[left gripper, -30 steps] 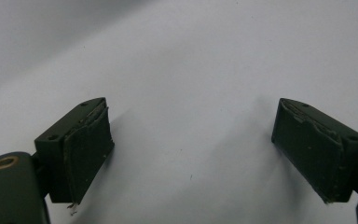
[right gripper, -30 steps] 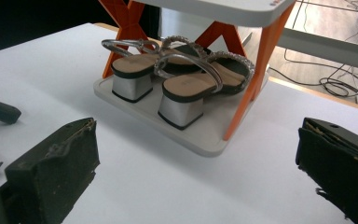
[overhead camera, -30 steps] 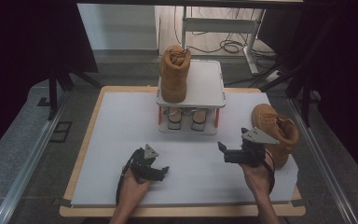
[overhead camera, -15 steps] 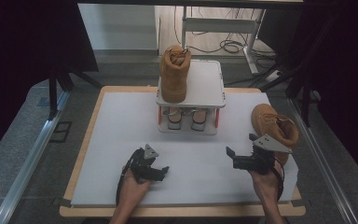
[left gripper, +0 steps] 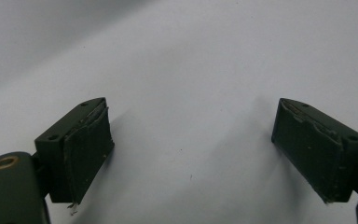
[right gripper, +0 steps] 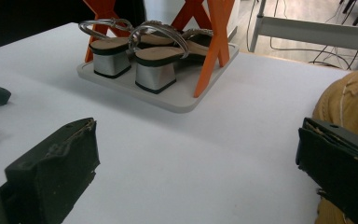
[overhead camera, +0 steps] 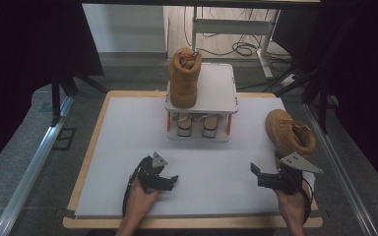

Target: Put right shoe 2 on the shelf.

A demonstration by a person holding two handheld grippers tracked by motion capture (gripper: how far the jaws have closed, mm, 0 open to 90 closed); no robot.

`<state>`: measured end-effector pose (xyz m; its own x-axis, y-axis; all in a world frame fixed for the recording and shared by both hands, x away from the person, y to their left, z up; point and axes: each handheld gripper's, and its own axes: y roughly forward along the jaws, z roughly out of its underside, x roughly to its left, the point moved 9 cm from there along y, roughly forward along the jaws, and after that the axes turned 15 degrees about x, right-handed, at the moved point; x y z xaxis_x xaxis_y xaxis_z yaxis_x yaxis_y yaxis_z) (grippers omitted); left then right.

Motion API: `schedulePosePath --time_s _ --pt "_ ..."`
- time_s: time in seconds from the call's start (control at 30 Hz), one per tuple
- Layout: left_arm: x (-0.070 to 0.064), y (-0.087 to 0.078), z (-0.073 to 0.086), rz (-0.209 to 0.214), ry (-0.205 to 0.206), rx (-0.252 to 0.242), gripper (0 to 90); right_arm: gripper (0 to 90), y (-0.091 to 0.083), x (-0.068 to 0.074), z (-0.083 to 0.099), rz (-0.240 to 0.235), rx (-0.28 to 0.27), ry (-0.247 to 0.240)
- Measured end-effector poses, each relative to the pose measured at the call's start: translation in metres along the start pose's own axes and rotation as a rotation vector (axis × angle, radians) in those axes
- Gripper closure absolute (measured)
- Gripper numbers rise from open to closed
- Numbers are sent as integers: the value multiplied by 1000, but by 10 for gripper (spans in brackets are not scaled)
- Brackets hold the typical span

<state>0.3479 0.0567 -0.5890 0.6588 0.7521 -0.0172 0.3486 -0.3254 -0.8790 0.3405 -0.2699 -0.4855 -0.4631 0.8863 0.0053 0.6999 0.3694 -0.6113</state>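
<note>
Room: dark curtains on both sides, grey floor, cables (overhead camera: 241, 47) lying on the floor behind a metal frame.
Worktop (overhead camera: 128, 128): white sheet over a wooden board, bare in front.
Left hand-held gripper (overhead camera: 170, 181): resting low on the sheet at front left, jaws spread apart, nothing between them.
Rack (overhead camera: 216, 93): two-tier white stand with orange legs at the back centre; one tan boot (overhead camera: 184, 77) upright on top, heeled sandals (right gripper: 135, 49) below.
Second boot (overhead camera: 289, 132): on the sheet at right, just beside the right hand-held gripper (overhead camera: 255, 173).
Right hand-held gripper: jaws apart, empty.
</note>
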Motion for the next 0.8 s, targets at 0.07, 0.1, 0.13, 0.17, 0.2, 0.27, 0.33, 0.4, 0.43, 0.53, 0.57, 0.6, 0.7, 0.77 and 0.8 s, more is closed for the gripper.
schedulePosePath --time_s 0.07,0.1,0.13,0.17,0.2,0.27,0.33,0.4,0.43,0.53,0.57,0.6,0.7,0.77,0.8 --pt "0 0 0 0 0 0 118 0 -2 -2 4 6 4 4" --pt "0 0 0 0 -1 -1 118 0 -3 -3 7 12 5 6" --pt "0 0 0 0 -1 0 118 0 -4 -4 9 16 8 9" --pt "0 0 0 0 -1 -1 118 0 -5 -6 11 20 8 12" --pt "0 0 0 1 -1 -1 118 0 -7 -7 13 27 8 18" --pt "0 0 0 1 -1 -1 118 0 -9 -11 17 30 6 30" --pt "0 0 0 0 -1 -1 118 0 -12 -15 22 45 5 43" --pt "0 0 0 1 -1 -1 118 0 -16 -19 27 61 7 55" --pt "0 0 0 0 -1 -1 118 0 -17 -22 29 70 8 59" --pt "0 0 0 1 -1 -1 118 0 -22 -28 35 92 7 79" --pt "0 0 0 1 -1 -1 118 0 -24 -30 37 100 5 84" --pt "0 0 0 1 -1 -1 118 0 -25 -32 38 107 3 89" --pt "0 0 0 2 -5 -4 118 0 -28 -38 43 133 12 94" --pt "0 0 0 2 -5 -4 118 0 -30 -43 47 151 27 96" --pt "0 0 0 1 -5 -4 118 0 -30 -44 48 152 30 102"
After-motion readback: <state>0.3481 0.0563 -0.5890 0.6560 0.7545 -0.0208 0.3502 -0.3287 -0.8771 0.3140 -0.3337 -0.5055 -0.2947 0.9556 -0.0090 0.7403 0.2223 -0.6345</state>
